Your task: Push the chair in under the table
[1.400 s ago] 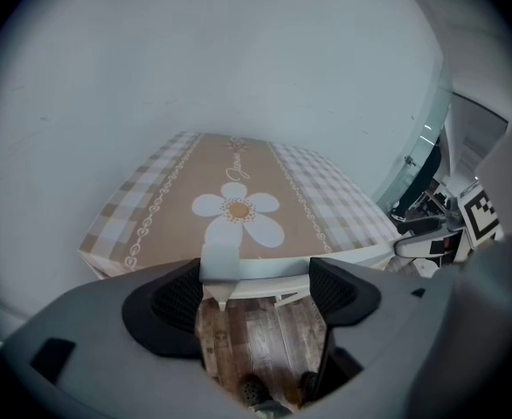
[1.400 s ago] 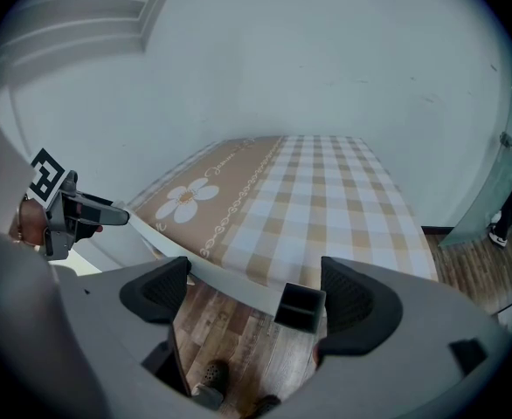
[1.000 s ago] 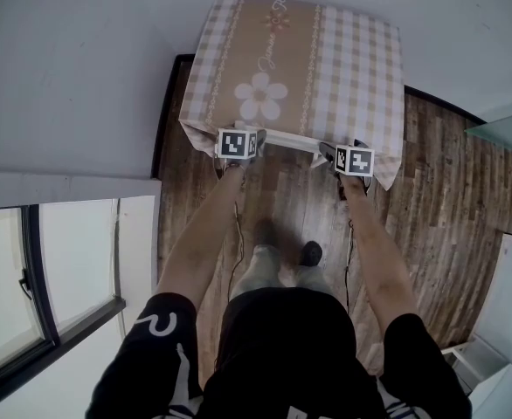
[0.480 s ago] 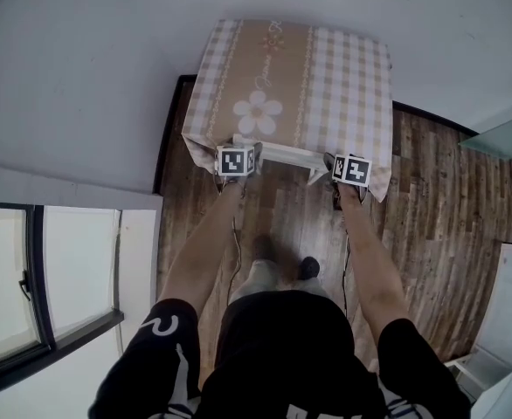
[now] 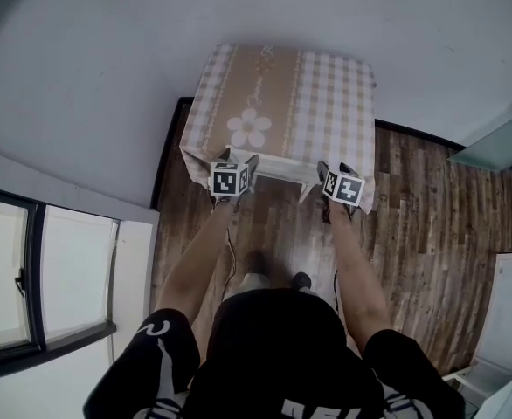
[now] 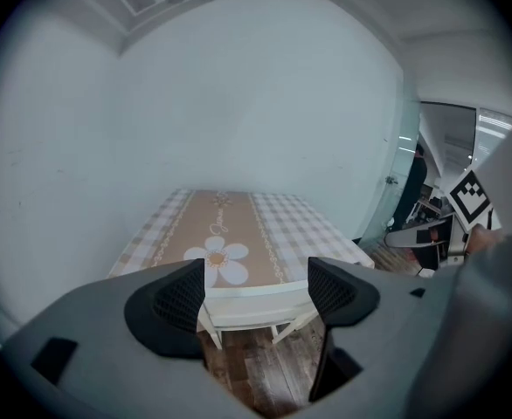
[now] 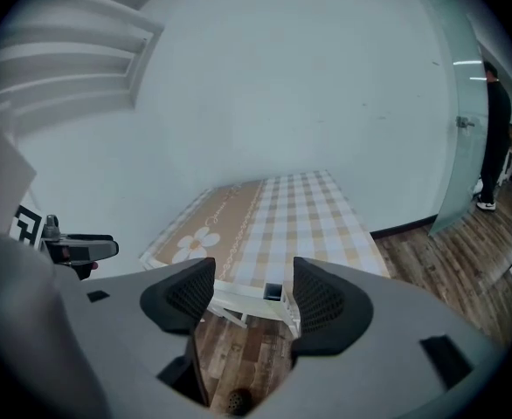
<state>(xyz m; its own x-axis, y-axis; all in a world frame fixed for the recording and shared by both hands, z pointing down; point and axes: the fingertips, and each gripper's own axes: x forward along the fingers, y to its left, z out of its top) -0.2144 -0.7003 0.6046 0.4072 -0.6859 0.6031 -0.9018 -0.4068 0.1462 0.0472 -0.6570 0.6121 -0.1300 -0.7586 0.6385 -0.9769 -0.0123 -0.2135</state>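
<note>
Both left gripper and right gripper are held open, empty, off the chair.
Chair is tucked under the table; right jaws, just closing, are best kept clear.

Left hand-held gripper gapes empty; right hand-held gripper, empty, has been closing.
</note>
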